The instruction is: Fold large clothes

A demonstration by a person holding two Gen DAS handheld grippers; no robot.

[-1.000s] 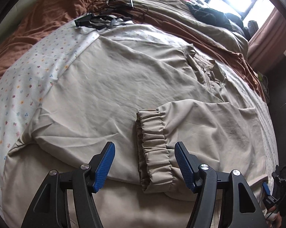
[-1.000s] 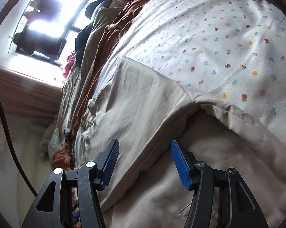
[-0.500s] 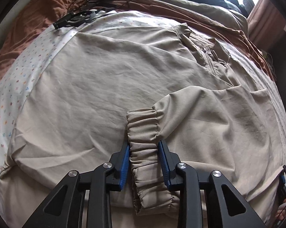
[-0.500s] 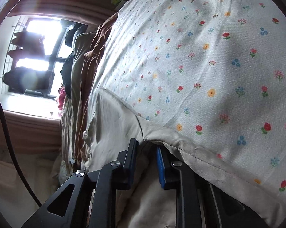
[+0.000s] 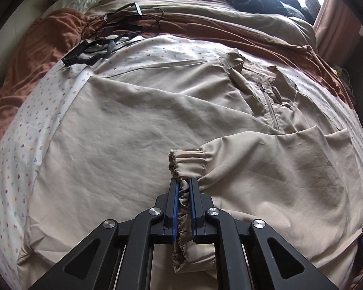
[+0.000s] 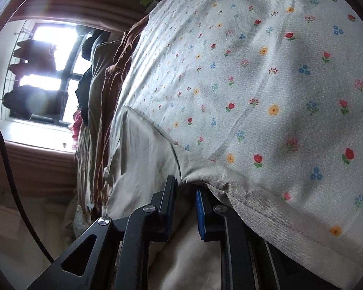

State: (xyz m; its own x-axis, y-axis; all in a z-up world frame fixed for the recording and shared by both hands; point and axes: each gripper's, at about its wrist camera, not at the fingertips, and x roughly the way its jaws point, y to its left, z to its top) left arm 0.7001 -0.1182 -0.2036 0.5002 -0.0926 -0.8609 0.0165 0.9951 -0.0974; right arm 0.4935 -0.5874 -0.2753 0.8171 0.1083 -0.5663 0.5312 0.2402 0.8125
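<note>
A large beige jacket [image 5: 138,130] lies spread on a floral sheet [image 5: 19,130] on the bed, zip collar [image 5: 270,104] at the right. One sleeve is folded across the body. My left gripper [image 5: 183,186] is shut on the elastic sleeve cuff [image 5: 187,164] and holds it just above the jacket. In the right wrist view my right gripper [image 6: 185,188] is shut on a folded edge of the jacket [image 6: 142,149], at the corner where it meets the floral sheet [image 6: 266,72]. The fabric covers its fingertips.
Black cables and a black frame [image 5: 109,36] lie at the far left of the bed on a brown blanket [image 5: 43,41]. Dark clothes [image 5: 253,2] are piled near the window [image 6: 43,72]. A black cord [image 6: 5,159] hangs at the left.
Both grippers have closed from wide open: the left onto the sleeve cuff, the right onto the jacket's edge. The left has lifted the cuff slightly.
</note>
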